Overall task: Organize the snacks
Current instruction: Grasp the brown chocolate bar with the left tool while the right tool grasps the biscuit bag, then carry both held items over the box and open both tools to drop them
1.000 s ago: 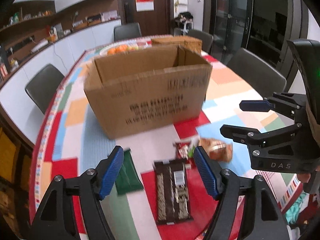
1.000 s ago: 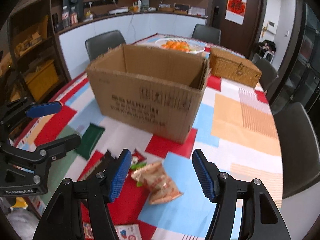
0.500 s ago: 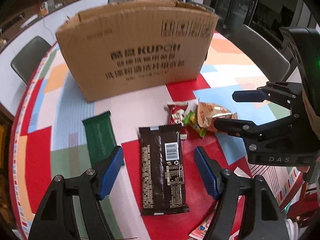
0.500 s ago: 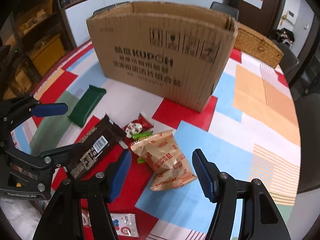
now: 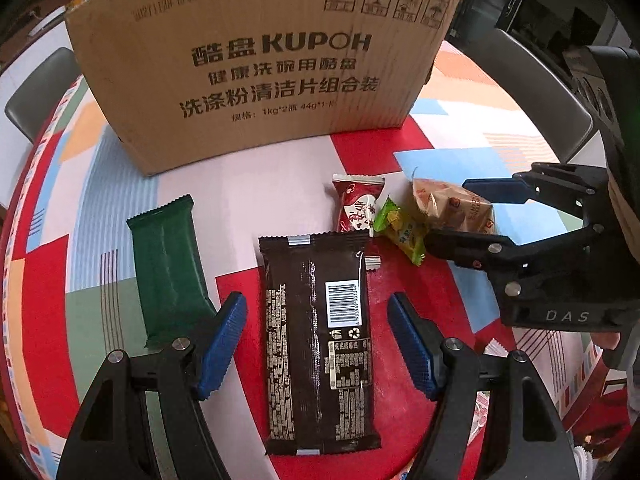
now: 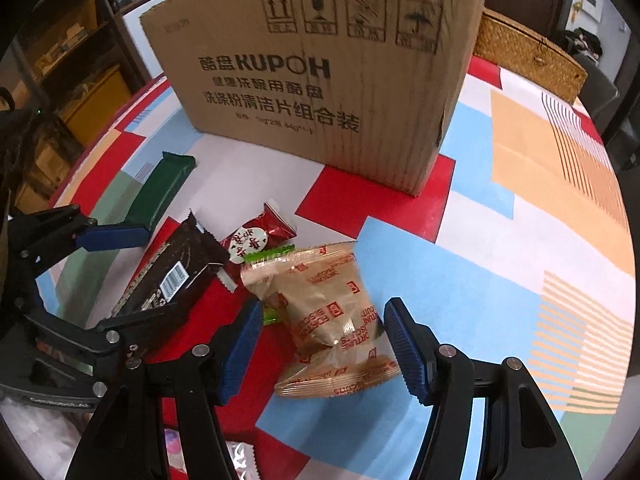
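A brown cardboard box [image 5: 260, 68] stands on the patchwork tablecloth; it also shows in the right wrist view [image 6: 320, 80]. My left gripper [image 5: 318, 344] is open, its jaws on either side of a dark brown snack bar [image 5: 318, 344] that lies flat. A green bar [image 5: 168, 264] lies to its left. My right gripper [image 6: 322, 346] is open around a tan biscuit bag [image 6: 328, 312], low over it. A red candy [image 6: 256, 236] and a small green packet [image 5: 402, 230] lie between the bar and the bag.
A wicker basket [image 6: 528, 52] stands behind the box on the right. Chairs [image 5: 36, 88] ring the table. More wrappers [image 6: 240, 460] lie at the table's near edge. Shelving [image 6: 80, 64] lines the wall at left.
Both grippers have dropped lower and closer to the snacks. The left now straddles the brown bar and the right straddles the biscuit bag. Both stay open.
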Tool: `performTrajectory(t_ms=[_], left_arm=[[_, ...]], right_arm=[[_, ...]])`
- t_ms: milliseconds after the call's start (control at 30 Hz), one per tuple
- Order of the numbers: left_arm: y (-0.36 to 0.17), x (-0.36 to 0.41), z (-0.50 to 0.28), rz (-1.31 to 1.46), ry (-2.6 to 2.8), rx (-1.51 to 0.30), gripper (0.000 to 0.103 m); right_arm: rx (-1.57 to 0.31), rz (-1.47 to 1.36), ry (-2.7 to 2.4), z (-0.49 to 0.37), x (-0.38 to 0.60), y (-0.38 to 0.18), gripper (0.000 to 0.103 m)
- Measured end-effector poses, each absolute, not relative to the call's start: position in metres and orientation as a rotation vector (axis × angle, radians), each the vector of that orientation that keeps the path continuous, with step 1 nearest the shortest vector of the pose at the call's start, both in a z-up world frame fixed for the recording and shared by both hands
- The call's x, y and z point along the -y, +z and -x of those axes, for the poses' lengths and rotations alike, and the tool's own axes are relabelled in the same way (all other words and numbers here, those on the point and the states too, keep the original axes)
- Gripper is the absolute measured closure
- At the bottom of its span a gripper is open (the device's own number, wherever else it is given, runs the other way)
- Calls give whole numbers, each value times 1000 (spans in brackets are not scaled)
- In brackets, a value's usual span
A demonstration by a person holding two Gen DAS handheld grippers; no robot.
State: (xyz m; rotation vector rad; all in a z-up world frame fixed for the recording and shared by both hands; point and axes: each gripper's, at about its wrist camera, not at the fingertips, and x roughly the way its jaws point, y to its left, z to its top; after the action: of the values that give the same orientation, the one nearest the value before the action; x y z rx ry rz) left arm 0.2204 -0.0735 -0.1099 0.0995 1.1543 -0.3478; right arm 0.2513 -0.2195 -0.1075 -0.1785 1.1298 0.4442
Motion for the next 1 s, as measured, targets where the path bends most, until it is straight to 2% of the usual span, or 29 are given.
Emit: performTrajectory(t_ms=[67, 233, 300, 533, 1000], left_arm=[[-113, 73, -222, -95, -349, -1161, 31], [-119, 75, -226, -82, -359, -1172, 34], [-120, 74, -226, -77, -362, -1176, 43], [-120, 70, -224, -71, -381, -1165, 54], [-100, 65, -212, -56, -396, -1093, 55]], right_arm=[[-1137, 164, 442, -253, 221, -111, 49], [-1144, 110, 444, -253, 223, -115, 52], [-1139, 105, 439, -252, 222, -114, 55], [-1104, 119, 398, -241, 219, -106, 58], [-1037, 75, 318, -215, 217, -91, 58]])
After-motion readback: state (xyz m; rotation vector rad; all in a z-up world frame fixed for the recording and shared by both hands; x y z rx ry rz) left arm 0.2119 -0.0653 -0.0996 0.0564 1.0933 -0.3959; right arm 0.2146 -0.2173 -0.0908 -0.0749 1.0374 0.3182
